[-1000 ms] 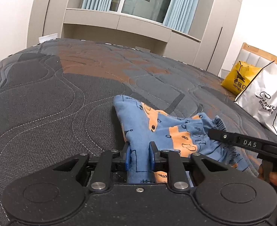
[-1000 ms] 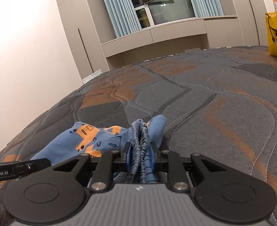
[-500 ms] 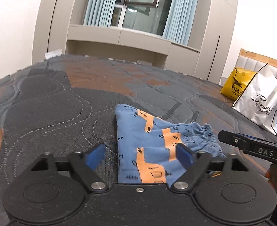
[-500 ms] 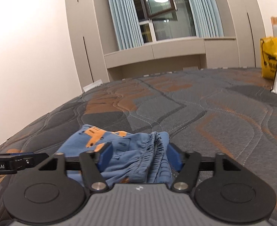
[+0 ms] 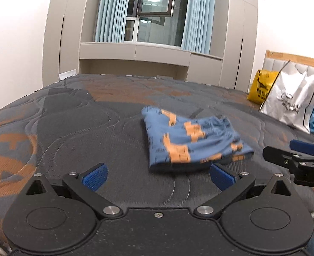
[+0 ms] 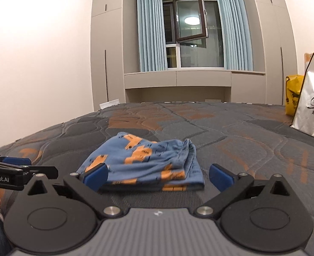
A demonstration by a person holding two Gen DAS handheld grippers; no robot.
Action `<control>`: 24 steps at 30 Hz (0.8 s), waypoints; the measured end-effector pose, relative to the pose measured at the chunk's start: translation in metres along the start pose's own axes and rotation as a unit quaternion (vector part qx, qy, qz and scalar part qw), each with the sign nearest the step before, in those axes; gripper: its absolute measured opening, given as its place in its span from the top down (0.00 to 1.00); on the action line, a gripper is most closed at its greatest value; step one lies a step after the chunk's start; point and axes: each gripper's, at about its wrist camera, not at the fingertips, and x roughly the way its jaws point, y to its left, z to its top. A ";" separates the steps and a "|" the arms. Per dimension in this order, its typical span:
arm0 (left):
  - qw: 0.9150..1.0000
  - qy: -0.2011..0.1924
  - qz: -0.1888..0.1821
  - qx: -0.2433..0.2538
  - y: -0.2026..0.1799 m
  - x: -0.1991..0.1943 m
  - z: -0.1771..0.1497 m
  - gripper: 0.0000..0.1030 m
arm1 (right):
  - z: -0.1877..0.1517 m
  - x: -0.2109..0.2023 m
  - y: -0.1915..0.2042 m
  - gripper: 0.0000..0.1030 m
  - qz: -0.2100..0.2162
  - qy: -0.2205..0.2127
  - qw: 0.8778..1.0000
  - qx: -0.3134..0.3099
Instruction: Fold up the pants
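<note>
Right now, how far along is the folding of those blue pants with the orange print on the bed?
Done: the blue pants with orange print lie as a compact folded stack on the grey quilted mattress. In hand: nothing; the left gripper and right gripper have their jaws opening, with no cloth pinched between them. Left: at most tidying the slightly uneven waistband edge.

A grey and orange quilted bed (image 5: 75,128) is carrying folded blue pants (image 5: 191,140) near its middle, with a yellow bag (image 5: 261,86) and a white bag (image 5: 293,102) sitting well apart.
</note>
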 end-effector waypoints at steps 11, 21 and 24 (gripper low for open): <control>1.000 0.017 0.006 -0.011 0.011 -0.024 -0.028 0.01 | -0.039 -0.036 0.017 0.00 -0.020 0.014 1.000 -0.001; 1.000 0.012 0.005 -0.011 0.006 -0.031 -0.029 0.01 | -0.042 -0.044 0.013 0.00 -0.028 0.012 0.999 0.010; 1.000 0.011 0.005 -0.011 0.006 -0.031 -0.028 0.01 | -0.041 -0.045 0.012 0.00 -0.028 0.010 1.000 0.010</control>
